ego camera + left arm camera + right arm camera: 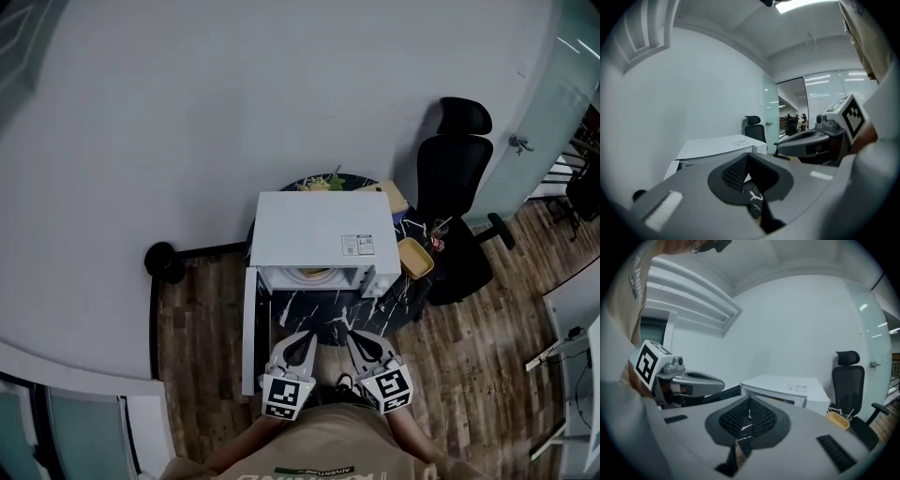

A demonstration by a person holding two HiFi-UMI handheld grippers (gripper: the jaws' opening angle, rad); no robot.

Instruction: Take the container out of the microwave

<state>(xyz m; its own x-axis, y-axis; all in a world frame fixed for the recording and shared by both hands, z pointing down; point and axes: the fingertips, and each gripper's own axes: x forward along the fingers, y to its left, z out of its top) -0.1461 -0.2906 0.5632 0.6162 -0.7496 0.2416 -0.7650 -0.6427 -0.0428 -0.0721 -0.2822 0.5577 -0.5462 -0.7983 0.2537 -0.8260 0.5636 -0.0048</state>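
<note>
A white microwave stands on a dark marble table, with its door swung open to the left. Inside the lit cavity sits a pale yellowish container. Both grippers hang side by side in front of the table, close to the person's body and short of the microwave. My left gripper is shut with nothing held, and so is my right gripper. The left gripper view shows the closed jaws pointing at the microwave. From the right gripper, the microwave lies ahead.
A yellow tray rests on the table right of the microwave. A black office chair stands at the far right, beside a glass partition. Food items lie behind the microwave. The white wall is close behind, with wooden floor around.
</note>
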